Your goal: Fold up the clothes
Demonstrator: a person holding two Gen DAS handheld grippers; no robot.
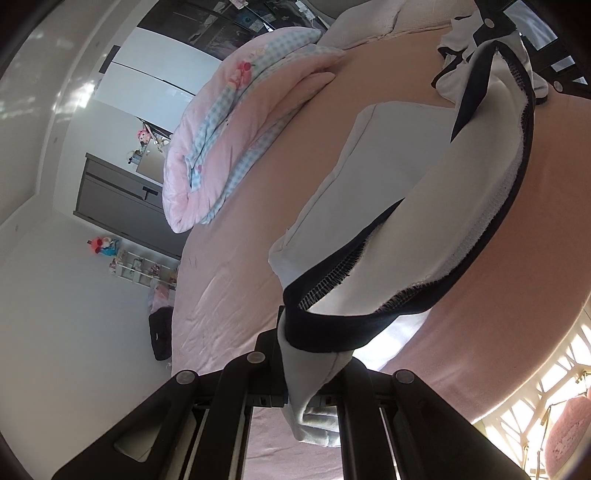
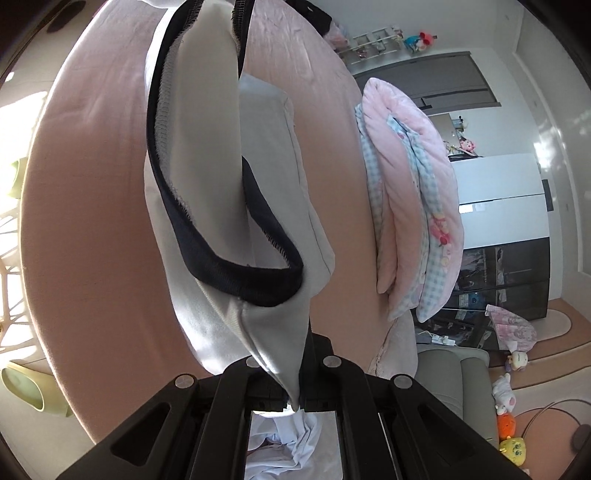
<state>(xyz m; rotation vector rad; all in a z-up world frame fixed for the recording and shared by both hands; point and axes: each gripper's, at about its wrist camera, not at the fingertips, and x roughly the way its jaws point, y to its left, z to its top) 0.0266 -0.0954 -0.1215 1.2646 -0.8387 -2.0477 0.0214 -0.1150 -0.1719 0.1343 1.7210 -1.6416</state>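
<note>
Garment: white/light-grey piece with a navy band along its edge, held off the bed between both grippers.

Left wrist view:
- Left gripper clamped tight on one end of the garment; bunched grey cloth comes out between the jaws and hangs down behind them.
- Navy band loops just past the jaws, serged stitching visible on the inside edge.
- Cloth runs up and to the right to the right gripper at the top edge, which pinches the other end.
- Lower part of the garment, a flat white panel, lies against the pink sheet.
- Folded pink quilt with blue gingham trim lies on the bed, left of the garment and apart from it.
- Pillow at the top of the bed.
- Grey cabinet and white wardrobe along the wall beyond.

Right wrist view:
- Right gripper jaws together on a pinched point of grey cloth, with very little fabric between the pads.
- Garment fans out from the pinch and rises toward the top of frame; the navy band forms a loop over the white lining.
- Other white cloth sits crumpled below the jaws; can't tell whether it's the same piece.
- Quilt is to the right of the garment, on the bed.
- Grey chair and plush toys on the floor at lower right.
</note>
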